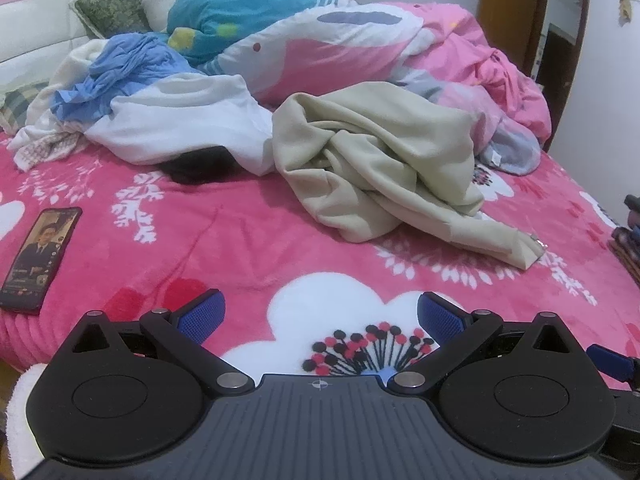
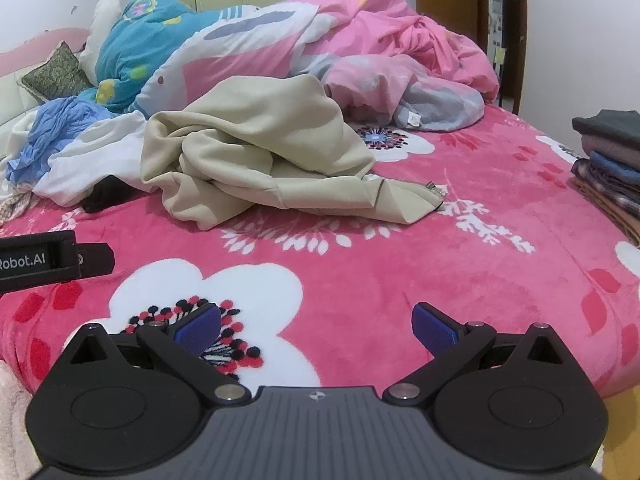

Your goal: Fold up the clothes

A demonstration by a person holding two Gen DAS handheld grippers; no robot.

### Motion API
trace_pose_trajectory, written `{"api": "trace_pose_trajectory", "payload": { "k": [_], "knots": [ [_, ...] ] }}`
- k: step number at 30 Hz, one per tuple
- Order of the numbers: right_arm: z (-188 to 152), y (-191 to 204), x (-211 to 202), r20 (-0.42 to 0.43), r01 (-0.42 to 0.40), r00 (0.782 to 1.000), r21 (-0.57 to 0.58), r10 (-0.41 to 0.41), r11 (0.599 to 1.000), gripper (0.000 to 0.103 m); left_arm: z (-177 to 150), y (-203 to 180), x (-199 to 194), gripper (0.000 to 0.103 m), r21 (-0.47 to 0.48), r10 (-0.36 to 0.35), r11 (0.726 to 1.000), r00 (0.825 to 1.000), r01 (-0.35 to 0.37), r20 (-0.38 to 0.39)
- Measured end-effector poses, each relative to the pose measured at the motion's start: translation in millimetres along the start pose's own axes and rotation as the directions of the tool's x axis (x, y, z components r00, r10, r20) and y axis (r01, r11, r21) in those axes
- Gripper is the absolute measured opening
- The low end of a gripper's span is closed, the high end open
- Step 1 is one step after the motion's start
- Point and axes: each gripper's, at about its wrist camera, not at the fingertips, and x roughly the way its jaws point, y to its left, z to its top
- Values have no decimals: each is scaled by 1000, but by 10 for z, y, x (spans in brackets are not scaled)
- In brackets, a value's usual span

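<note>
While both the left hand-held gripper (image 1: 321, 316) and right hand-held gripper (image 2: 316, 323) hover spread and empty, the crumpled beige fabric garment (image 1: 380, 164) lies at twelve o'clock on the pink floral bed (image 1: 248, 240), so reaching and pinching it seems next.

A smartphone (image 1: 40, 258) lies at the near left on the pink floral blanket (image 1: 248, 248), screen lit. Far left, an olive cushion (image 1: 112, 10) leans against the white headboard (image 1: 28, 40). Beside it a teal patterned duvet (image 1: 240, 4) is heaped. Far right, a brown wooden door frame (image 1: 508, 8) stands.
</note>
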Motion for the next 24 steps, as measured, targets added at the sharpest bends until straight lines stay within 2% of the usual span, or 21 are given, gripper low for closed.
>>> {"api": "trace_pose_trajectory", "payload": {
  "k": [9, 15, 24],
  "knots": [
    [8, -14, -5, -9, -4, 1000, 23, 4, 1000, 103, -38, 22, 13, 103, -6, -23, 1000, 1000, 23, 2],
    [33, -58, -22, -1, 6, 1000, 45, -6, 999, 103, 4, 70, 64, 103, -28, -22, 999, 999, 21, -44],
    [63, -39, -18, 1, 40, 999, 61, -40, 997, 103, 25, 47, 54, 103, -11, 34, 999, 997, -35, -65]
  ]
}}
